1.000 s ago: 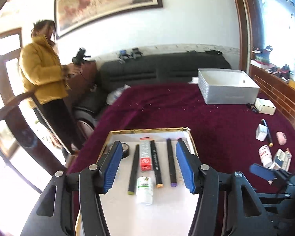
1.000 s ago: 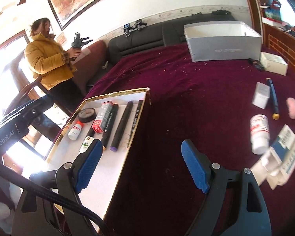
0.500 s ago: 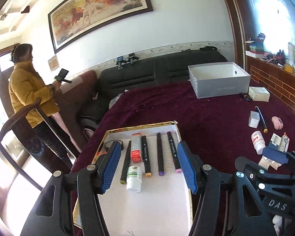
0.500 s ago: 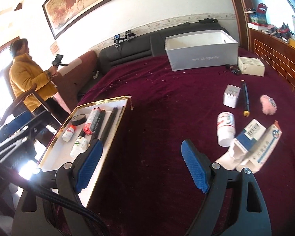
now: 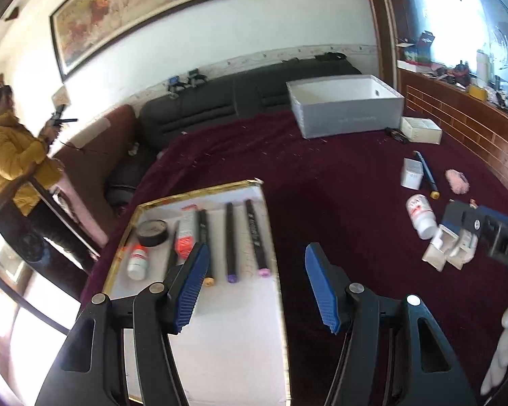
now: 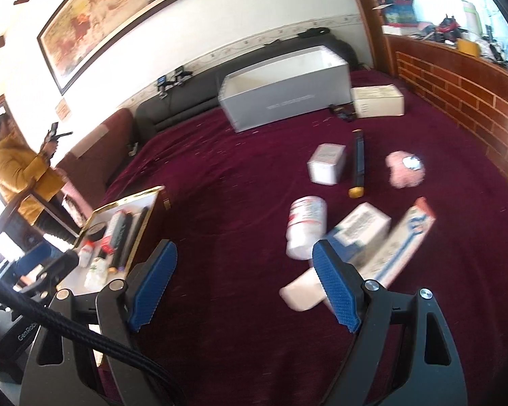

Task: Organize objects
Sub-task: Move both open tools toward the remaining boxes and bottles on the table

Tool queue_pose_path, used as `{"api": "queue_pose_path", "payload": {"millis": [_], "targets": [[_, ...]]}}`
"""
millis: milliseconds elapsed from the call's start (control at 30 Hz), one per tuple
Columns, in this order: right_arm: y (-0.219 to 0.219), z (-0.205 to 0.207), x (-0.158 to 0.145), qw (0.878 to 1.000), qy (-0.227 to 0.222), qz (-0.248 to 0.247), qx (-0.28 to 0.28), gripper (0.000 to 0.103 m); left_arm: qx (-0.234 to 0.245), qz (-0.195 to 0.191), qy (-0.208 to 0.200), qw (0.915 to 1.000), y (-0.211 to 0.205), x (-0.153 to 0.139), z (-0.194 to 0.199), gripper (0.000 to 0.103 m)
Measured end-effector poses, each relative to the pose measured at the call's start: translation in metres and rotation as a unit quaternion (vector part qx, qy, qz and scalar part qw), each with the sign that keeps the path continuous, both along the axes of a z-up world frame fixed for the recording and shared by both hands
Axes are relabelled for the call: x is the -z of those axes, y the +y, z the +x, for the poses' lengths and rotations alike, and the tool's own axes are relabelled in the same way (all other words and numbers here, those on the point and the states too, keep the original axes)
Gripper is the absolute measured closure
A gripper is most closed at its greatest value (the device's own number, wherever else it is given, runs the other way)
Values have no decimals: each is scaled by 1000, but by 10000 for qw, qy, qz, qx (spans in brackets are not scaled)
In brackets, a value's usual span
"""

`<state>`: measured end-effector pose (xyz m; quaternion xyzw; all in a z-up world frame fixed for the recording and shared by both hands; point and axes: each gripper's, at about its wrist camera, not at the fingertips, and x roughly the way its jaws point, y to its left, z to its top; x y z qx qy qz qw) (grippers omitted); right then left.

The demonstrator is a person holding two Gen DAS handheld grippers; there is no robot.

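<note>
A gold-rimmed white tray holds a black tape roll, a small white bottle, a red-and-white box and three dark markers. My left gripper hangs open over the tray's right edge, with nothing between its fingers. On the maroon cloth to the right lie a white bottle, two medicine boxes, a small white box, a yellow-capped marker and a pink fluffy thing. My right gripper is open and empty, just left of the bottle.
A large open white box and a flat white box stand at the far side of the cloth. A dark sofa lies behind. A person in a yellow jacket stands at the left. A brick ledge borders the right.
Both grippers have swung to the right. The tray has slid left in both views, and the loose bottle and boxes are now close to the right gripper's right finger.
</note>
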<state>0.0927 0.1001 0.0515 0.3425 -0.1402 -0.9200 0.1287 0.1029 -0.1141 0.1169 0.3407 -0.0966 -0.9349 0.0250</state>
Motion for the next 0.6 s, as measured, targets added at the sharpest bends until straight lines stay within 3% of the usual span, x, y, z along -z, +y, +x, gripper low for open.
{"api": "queue_pose_path", "payload": {"millis": [200, 367, 600], "targets": [[68, -16, -5, 9959, 172, 237, 858, 20, 813, 265, -519, 9950, 45, 15, -13, 50], [129, -29, -1, 9870, 169, -104, 1595, 20, 1300, 115, -741, 9887, 99, 31, -32, 50], [156, -29, 17, 9820, 183, -497, 1811, 20, 1120, 512, -1150, 9857, 128, 47, -85, 50]]}}
